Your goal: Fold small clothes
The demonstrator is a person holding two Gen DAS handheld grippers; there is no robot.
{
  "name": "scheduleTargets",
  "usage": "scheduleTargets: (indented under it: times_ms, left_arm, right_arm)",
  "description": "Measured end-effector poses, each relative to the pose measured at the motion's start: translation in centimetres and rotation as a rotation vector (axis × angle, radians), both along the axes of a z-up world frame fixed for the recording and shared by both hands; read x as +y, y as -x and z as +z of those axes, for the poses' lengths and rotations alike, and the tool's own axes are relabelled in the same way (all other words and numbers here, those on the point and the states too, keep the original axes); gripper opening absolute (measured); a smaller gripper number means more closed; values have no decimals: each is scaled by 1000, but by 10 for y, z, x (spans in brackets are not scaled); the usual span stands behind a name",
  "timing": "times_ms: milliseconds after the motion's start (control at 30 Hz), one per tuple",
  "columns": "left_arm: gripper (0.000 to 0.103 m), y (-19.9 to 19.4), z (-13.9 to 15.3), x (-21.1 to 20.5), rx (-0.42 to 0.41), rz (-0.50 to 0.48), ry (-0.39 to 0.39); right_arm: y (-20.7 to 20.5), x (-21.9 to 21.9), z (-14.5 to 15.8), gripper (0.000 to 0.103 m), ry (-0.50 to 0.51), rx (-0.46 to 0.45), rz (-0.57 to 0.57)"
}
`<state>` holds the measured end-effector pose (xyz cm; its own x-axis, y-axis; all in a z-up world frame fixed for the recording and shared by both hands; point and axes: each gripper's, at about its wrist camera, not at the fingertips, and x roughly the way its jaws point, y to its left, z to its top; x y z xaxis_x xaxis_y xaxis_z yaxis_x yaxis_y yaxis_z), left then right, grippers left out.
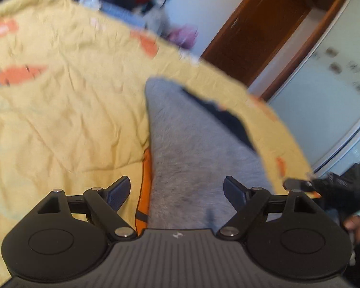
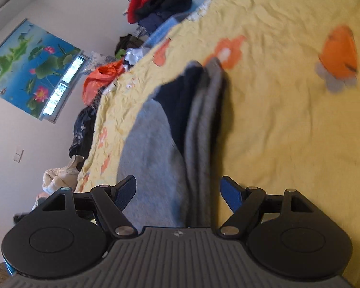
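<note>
Yellow quilt (image 1: 60,110) with orange flowers covers the bed, and it is the surface for the work. On it lies the garment (image 1: 192,148), a grey knit piece with a dark navy part (image 2: 180,100); in the right wrist view a darker grey fold (image 2: 204,132) lies on top of it along one side. Behind the bed is a pile of clothes (image 2: 156,2), well apart from the garment.

Both tools are released. The left gripper (image 1: 176,190) has its fingers (image 1: 118,192) spread wide above the grey cloth, and nothing is between them that they press. The right gripper (image 2: 177,192) is also spread, with the fold running between its fingers (image 2: 230,195), but the pads do not touch it. The pictures are blurred, so I cannot tell how high each tool is over the cloth.

My judgement is that one fold is laid and the next grasp is being prepared. To do it well, each gripper should come down on an edge of the garment, at matching places. It should take all layers of that edge, but not the quilt below. The quilt is wrinkled and soft, so a deep pinch may catch it. Then both hands should lift together and lay the cloth flat, so the fold stays straight.
</note>
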<state>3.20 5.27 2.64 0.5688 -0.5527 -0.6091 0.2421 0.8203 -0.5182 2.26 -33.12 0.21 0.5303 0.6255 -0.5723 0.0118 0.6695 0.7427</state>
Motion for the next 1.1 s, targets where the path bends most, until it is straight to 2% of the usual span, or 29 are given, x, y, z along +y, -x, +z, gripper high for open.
scheduleTargets:
  times_ms: [167,300,333,367,400,433,467,500,600,700,867,1033,1067,1100]
  left_arm:
    - [85,-14,-7,-25,49,-79,-13]
    - [84,-14,-5,-41,50,-95,-85]
    - [80,-13,-4,-43,52,-92,-97]
    - [73,-12,-4,-45,49,-88,-115]
    - [58,-12,-3,-47,44,-81,-144]
    - [46,-12,-3,-47,40,-73,-171]
    - [41,-12,-3,-47,45,-71,-180]
    - [33,-13,-3,-44,57,-72,-173]
    - [24,-15,-3,-40,78,-63,-162]
    - [16,-12,1,-42,66,-58,-172]
    - [14,4,20,-43,44,-79,-169]
    - [15,37,24,-36,27,-143,-165]
    - [15,42,19,-34,28,-148,-178]
    - [16,47,13,-31,28,-152,-190]
  right_arm:
    - [-5,28,-14,79,-80,7,73]
    - [-14,37,-15,83,-123,-5,96]
    - [-16,39,-14,83,-116,-8,97]
    - [-17,40,-14,75,-100,-11,96]
    - [-17,43,-13,47,-54,-8,98]
    - [-20,48,-14,28,12,16,105]
    - [-18,48,-16,21,18,6,109]
    - [-17,48,-17,20,10,5,108]
    - [-15,47,-18,20,2,1,99]
    - [-11,49,-13,20,3,-14,105]
    - [0,41,11,20,-26,-65,143]
    - [19,31,14,21,-16,-32,203]
    - [24,28,9,28,0,-7,202]
    - [27,25,4,41,13,19,192]
